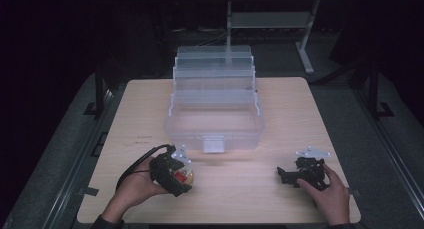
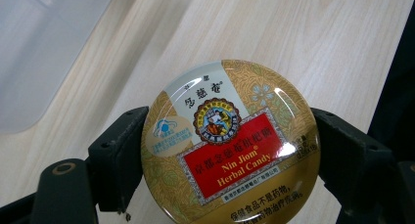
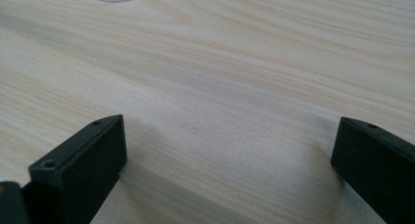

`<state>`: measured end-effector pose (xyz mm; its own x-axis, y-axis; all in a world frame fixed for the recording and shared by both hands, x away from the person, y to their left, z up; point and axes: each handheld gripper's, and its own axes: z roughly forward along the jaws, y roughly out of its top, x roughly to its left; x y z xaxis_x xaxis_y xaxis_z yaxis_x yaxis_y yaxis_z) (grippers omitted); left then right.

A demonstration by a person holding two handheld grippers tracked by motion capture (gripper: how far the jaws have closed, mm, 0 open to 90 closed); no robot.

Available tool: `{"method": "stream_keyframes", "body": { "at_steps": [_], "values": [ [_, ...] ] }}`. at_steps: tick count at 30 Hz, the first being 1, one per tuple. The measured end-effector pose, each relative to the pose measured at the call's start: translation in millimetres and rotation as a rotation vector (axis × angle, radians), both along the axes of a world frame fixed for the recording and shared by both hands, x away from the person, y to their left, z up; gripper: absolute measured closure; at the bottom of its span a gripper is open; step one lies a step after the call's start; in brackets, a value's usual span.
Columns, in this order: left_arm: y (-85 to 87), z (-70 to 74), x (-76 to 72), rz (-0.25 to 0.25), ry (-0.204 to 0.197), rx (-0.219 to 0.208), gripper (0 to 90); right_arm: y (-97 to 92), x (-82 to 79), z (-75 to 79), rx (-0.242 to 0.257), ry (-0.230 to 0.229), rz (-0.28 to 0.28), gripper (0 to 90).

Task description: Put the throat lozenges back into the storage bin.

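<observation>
A round gold candy tin (image 2: 230, 143) with a red "Nin Jiom Herbal Candy" label sits between the two black jaws of my left gripper (image 2: 230, 155), which is shut on its sides. In the high view that left gripper (image 1: 175, 175) and the tin (image 1: 184, 176) are at the front left of the table, just above the wood. My right gripper (image 1: 286, 176) rests low at the front right, and in the right gripper view its jaws stand wide apart with bare wood between them (image 3: 227, 150). A clear plastic toolbox (image 1: 215, 109) stands open at the table's middle, its tiered trays stepped back.
The light wooden table (image 1: 300, 114) has bare room on both sides of the toolbox. The toolbox's front latch (image 1: 213, 145) faces me. Behind the table stands a metal frame (image 1: 270, 24) on a dark floor. A corner of the toolbox (image 2: 44, 48) lies to my left gripper's upper left.
</observation>
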<state>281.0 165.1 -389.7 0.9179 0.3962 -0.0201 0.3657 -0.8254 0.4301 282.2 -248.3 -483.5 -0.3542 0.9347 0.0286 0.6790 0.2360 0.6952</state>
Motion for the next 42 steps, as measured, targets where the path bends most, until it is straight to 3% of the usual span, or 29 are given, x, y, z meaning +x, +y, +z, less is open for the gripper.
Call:
{"method": "stream_keyframes", "body": {
  "at_steps": [25, 42],
  "values": [
    [-10.0, 22.8, 21.5, -0.008, -0.028, -0.010, 19.6, 0.0, 0.0, 0.0, 0.000, 0.000, 0.000, 0.0],
    [-13.5, 40.0, 39.8, -0.008, -0.024, -0.015, 19.6, 0.0, -0.1, 0.1, 0.002, 0.001, 0.000, 0.0]
  ]
}}
